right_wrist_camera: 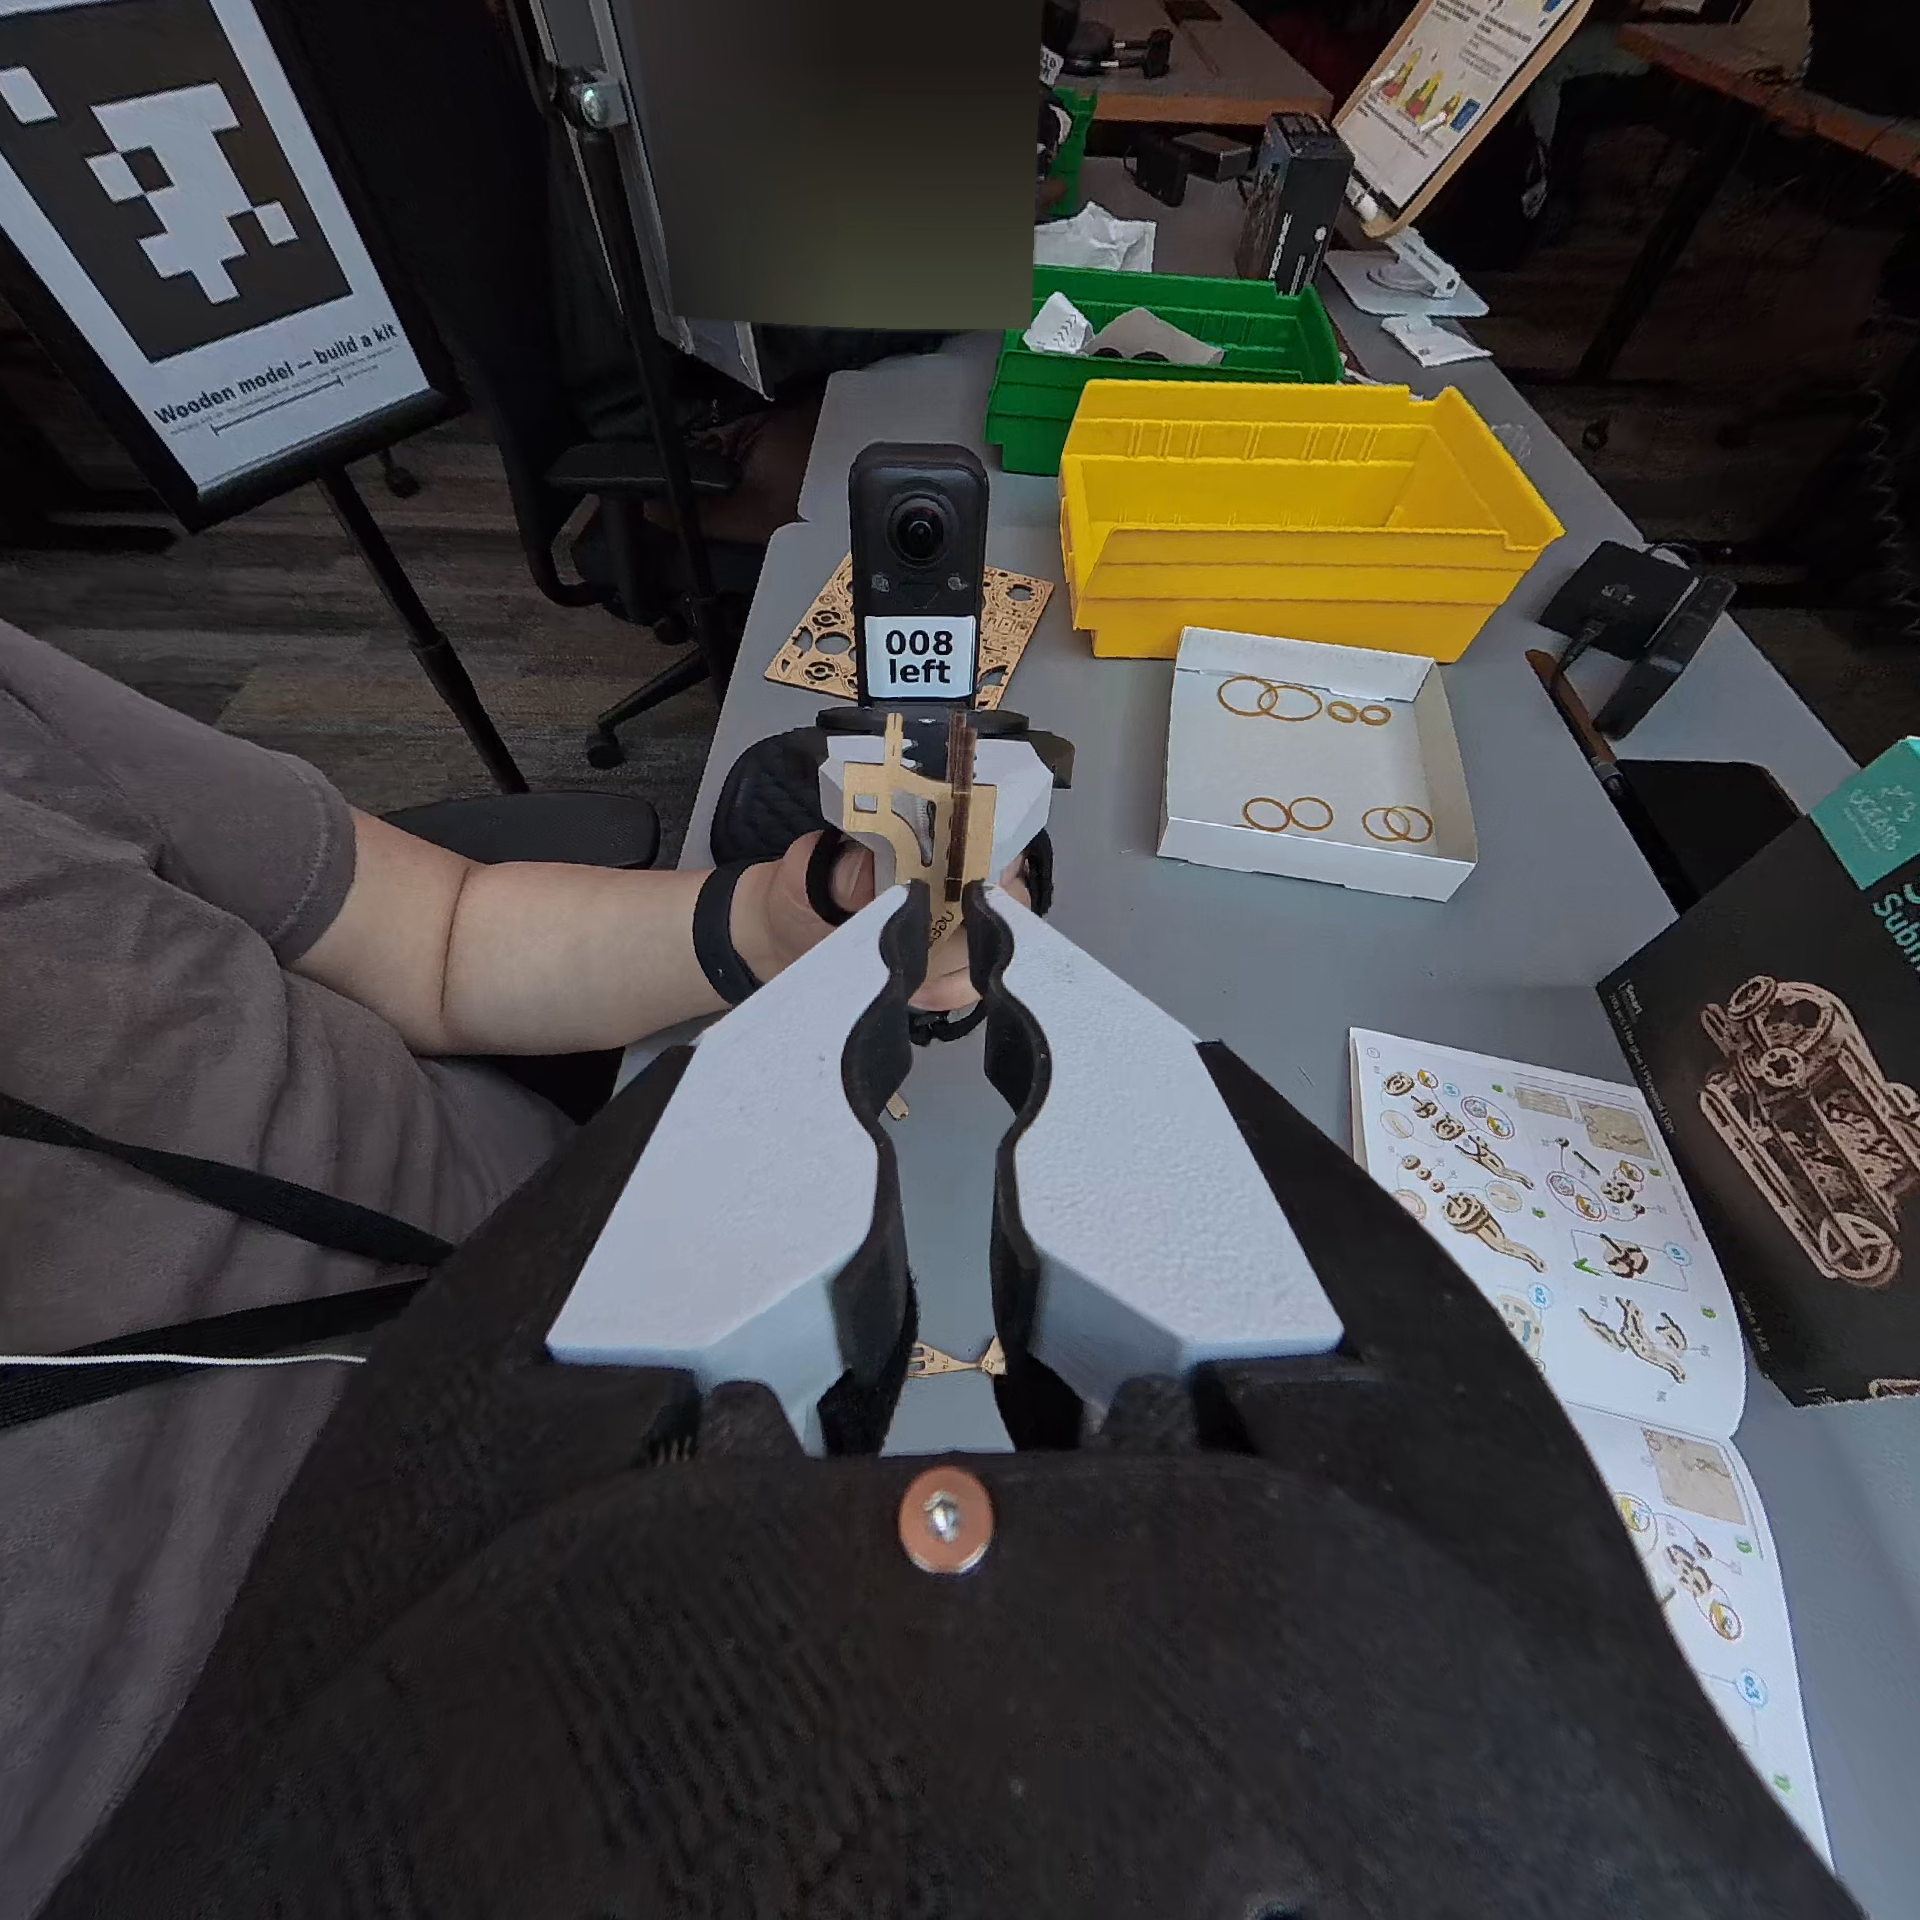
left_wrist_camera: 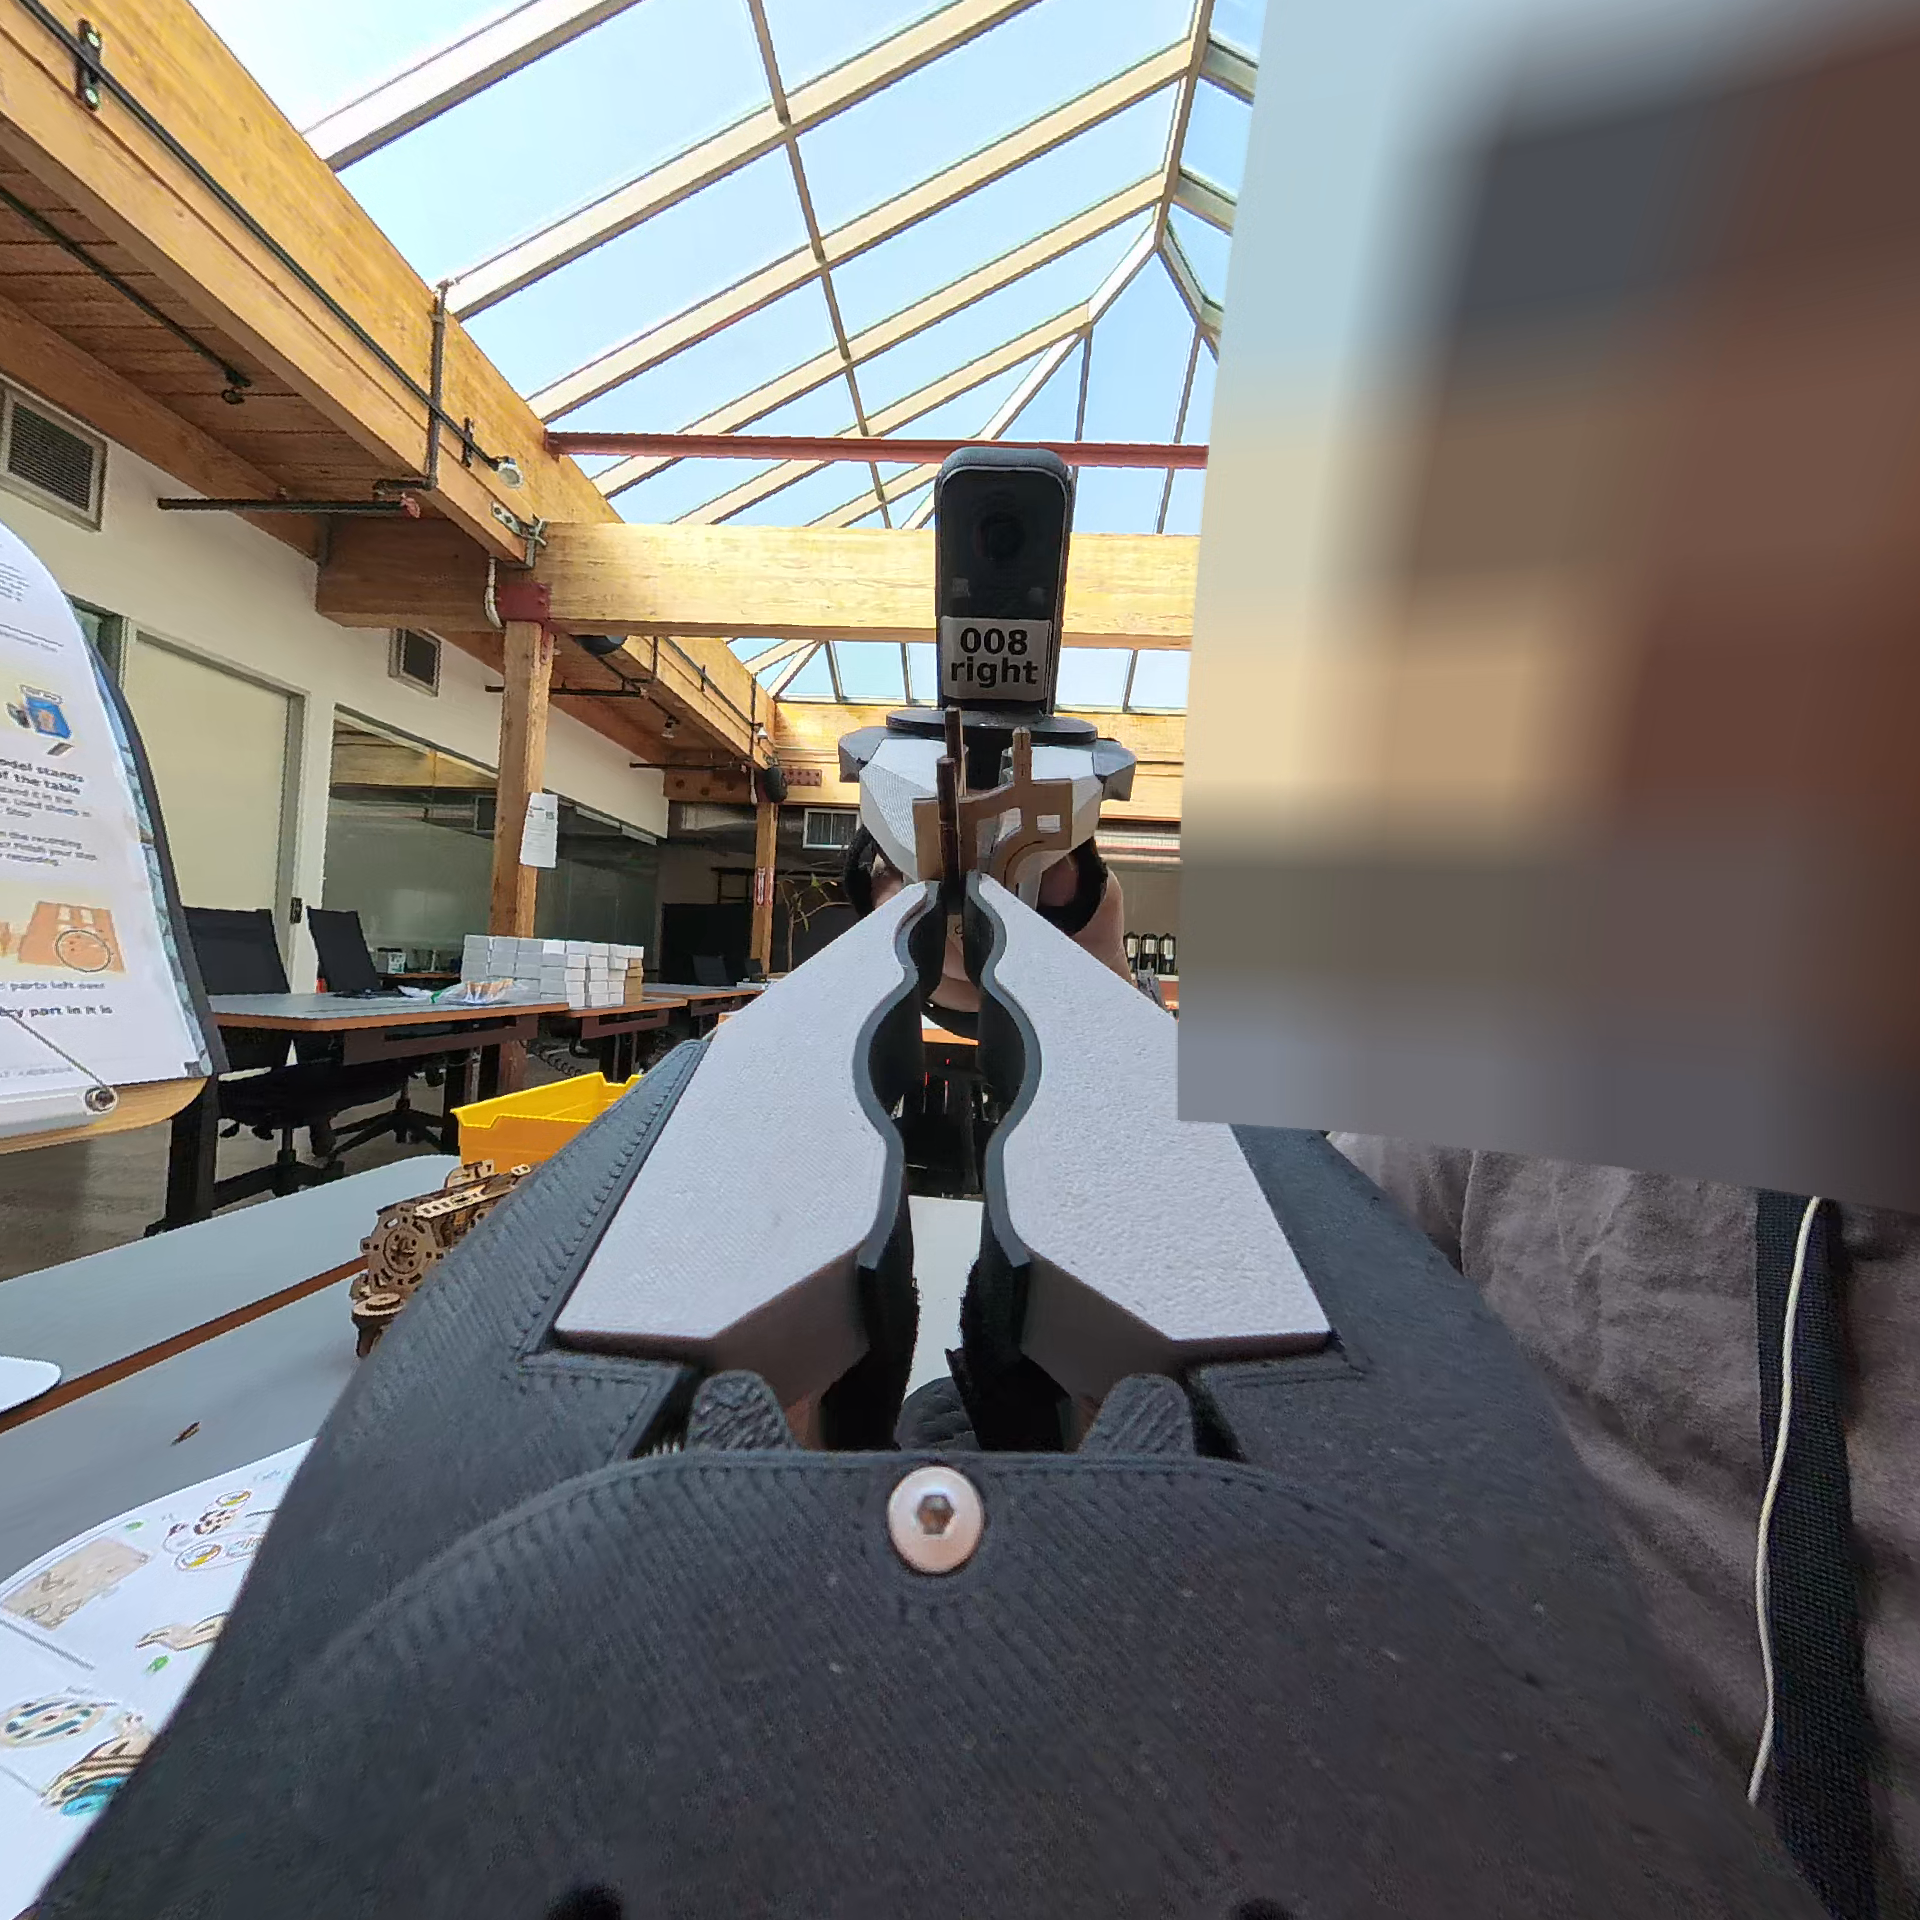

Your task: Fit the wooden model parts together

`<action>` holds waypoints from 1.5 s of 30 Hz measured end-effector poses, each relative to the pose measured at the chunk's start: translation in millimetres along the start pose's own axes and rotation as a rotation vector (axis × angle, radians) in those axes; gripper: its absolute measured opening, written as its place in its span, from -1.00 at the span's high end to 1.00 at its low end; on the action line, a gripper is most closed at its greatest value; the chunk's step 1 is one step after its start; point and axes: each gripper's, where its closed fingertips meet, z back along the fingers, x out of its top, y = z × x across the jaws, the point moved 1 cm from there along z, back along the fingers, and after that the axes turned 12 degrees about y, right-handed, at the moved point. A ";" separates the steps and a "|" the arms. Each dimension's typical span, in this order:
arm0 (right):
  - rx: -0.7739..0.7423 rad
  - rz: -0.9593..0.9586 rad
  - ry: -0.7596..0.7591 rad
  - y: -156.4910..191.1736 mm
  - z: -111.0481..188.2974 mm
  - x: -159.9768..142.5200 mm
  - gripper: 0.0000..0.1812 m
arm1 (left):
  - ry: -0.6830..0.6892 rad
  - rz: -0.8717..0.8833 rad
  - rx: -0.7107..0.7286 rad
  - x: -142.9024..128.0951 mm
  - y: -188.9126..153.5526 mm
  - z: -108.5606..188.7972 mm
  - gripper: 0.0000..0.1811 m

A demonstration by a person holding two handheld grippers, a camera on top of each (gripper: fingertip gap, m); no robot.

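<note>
My two grippers meet tip to tip above the grey table. My left gripper is shut on joined wooden parts: a thin dark strip seen edge-on crossing a flat notched pale piece. My right gripper is shut on the same parts from the opposite side, where the strip and the flat piece show. Which part each gripper pinches is hidden at the tips. A partly built wooden model stands on the table at the left.
A yellow bin, a green bin, a white tray of rubber bands, an instruction booklet, a black kit box and a punched wooden sheet lie on the table. Small wooden bits lie below my right gripper.
</note>
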 end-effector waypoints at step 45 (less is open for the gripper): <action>0.078 -0.013 -0.008 -7.8 -8.3 -6.6 0.98 | 0.069 -0.032 0.103 -6.3 7.0 1.5 0.99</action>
